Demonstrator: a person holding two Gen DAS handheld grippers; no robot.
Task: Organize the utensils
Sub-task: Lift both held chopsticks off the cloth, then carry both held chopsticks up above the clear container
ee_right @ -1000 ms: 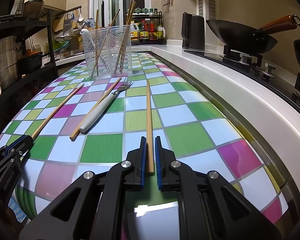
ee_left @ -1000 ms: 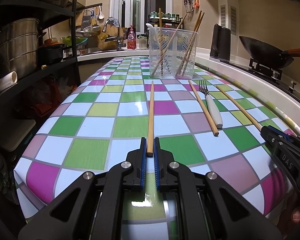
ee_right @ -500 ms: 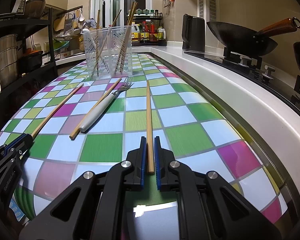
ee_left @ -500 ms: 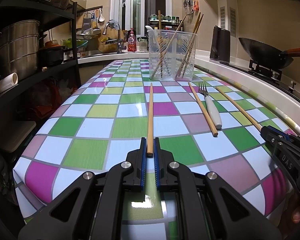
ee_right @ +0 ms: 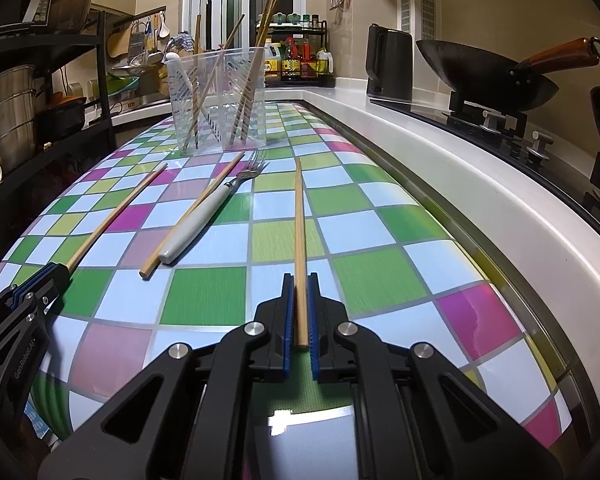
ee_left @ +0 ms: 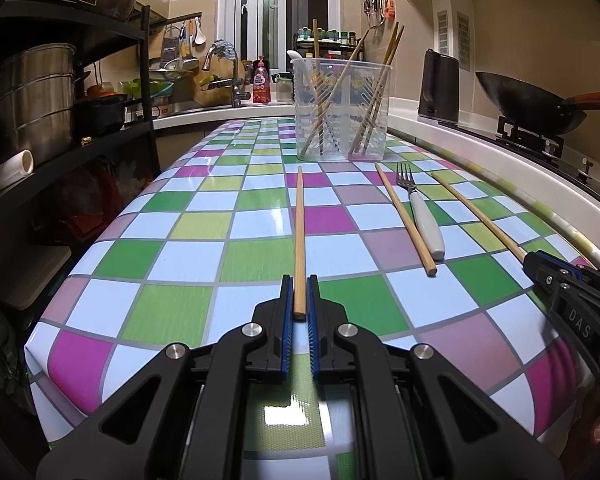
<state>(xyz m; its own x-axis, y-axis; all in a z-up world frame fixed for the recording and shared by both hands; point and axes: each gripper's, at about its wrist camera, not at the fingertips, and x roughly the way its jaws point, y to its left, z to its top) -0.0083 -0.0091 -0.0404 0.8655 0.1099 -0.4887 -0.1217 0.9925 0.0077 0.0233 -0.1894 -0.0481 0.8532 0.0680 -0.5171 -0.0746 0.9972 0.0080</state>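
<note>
The left gripper (ee_left: 300, 296) is closed on the near end of the left chopstick (ee_left: 299, 236), its blue pads pressing both sides of the stick. That chopstick runs straight away over the checked tabletop (ee_left: 180, 248) toward the clear utensil holder (ee_left: 342, 110) at the far end; whether its far tip rests on the cloth cannot be judged from this angle.

The right gripper (ee_right: 300, 300) likewise clamps the near end of the right chopstick (ee_right: 299, 236), which points toward the far side, right of the holder.

Between the two gripped sticks lie a third chopstick (ee_left: 405, 218) and a white-handled fork (ee_left: 422, 214), just beside each other, tines toward the holder. Both lie flat and are not gripped.

The holder stands upright at the far middle of the table, with several chopsticks and a white-handled utensil leaning inside it.

To the right, beyond the white counter edge, a dark wok (ee_right: 488, 68) sits on a stove stand and a black kettle (ee_right: 389, 62) stands farther back.
</note>
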